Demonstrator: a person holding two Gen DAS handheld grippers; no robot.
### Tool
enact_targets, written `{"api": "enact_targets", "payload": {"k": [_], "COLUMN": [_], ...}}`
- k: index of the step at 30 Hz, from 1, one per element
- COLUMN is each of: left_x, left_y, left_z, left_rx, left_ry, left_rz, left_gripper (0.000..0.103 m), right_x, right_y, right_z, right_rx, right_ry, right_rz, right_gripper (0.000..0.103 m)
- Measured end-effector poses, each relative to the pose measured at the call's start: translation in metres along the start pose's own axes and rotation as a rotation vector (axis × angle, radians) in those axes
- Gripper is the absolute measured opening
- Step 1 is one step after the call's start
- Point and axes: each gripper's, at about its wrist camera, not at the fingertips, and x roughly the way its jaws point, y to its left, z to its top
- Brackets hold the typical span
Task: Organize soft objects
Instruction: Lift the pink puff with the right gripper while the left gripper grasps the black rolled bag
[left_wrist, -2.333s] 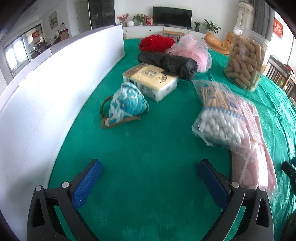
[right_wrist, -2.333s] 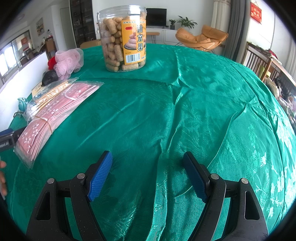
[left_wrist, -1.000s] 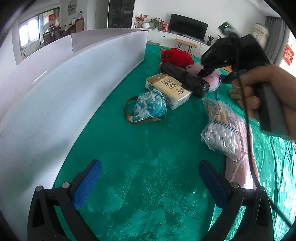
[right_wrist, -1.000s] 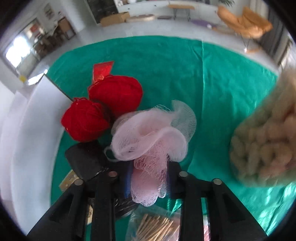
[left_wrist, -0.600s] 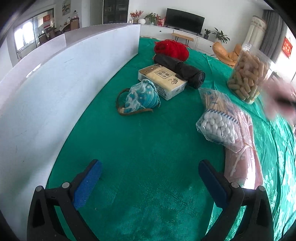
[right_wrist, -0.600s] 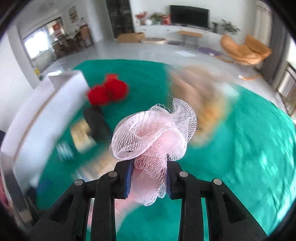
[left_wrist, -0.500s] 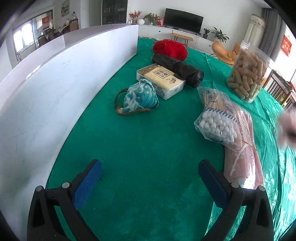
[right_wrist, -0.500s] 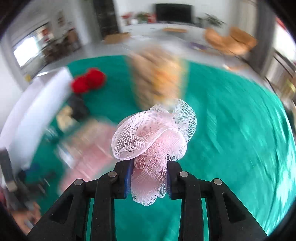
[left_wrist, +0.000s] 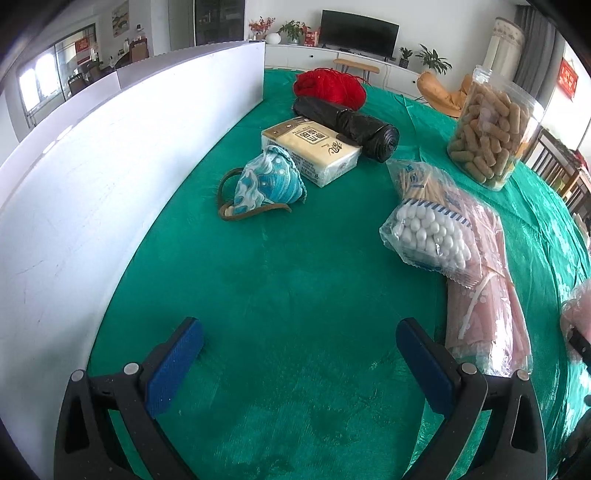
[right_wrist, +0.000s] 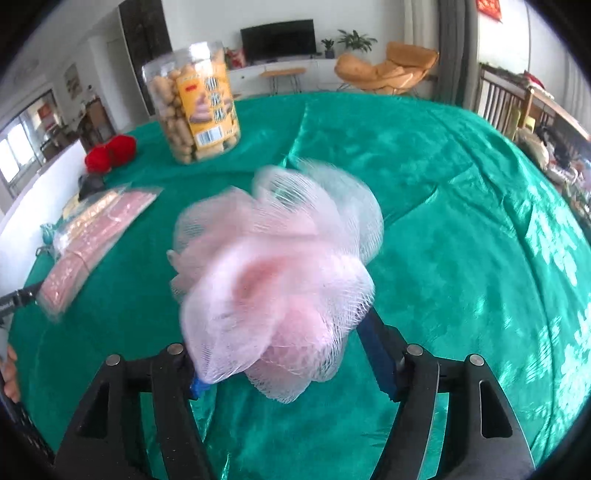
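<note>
A green tablecloth (right_wrist: 461, 206) is spread over the whole table, and a white board (left_wrist: 110, 177) is stood on edge along its left side. Near the far middle a clear jar of snacks (right_wrist: 194, 99) is set upright. In front of it a flat pink packet (left_wrist: 484, 295) is laid, with a bag of cotton swabs (left_wrist: 428, 229) resting on top of it. Further left a tissue pack (left_wrist: 314, 147) is seen, touched at its near corner by a blue patterned pouch (left_wrist: 266, 181) and flanked behind by a black roll (left_wrist: 347, 122) and red yarn (left_wrist: 328, 86).

The pink mesh sponge (right_wrist: 280, 273) is found between the fingers of the right gripper (right_wrist: 291, 358), blurred, over bare cloth on the right side of the table; the jaws are opening and the pads are no longer pressed on it. The left gripper (left_wrist: 299, 365) is held over bare cloth with its fingers wide apart and nothing between them.
</note>
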Motion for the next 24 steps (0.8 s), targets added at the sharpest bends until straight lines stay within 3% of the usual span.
{"api": "enact_targets", "payload": {"k": [7, 24], "left_x": [0.003, 0.007], "left_y": [-0.004, -0.012], "left_z": [0.002, 0.001], "left_rx": [0.019, 0.066], "left_ry": [-0.002, 0.002], "left_rz": [0.007, 0.050], "left_gripper": [0.103, 0.103], "right_x": [0.006, 0.007], "right_y": [0.017, 0.014], "right_z": [-0.003, -0.004], "right_rx": [-0.080, -0.074], "right_ry": [0.011, 0.012], "right_rz": [-0.076, -0.075], "right_gripper": [0.079, 0.081]}}
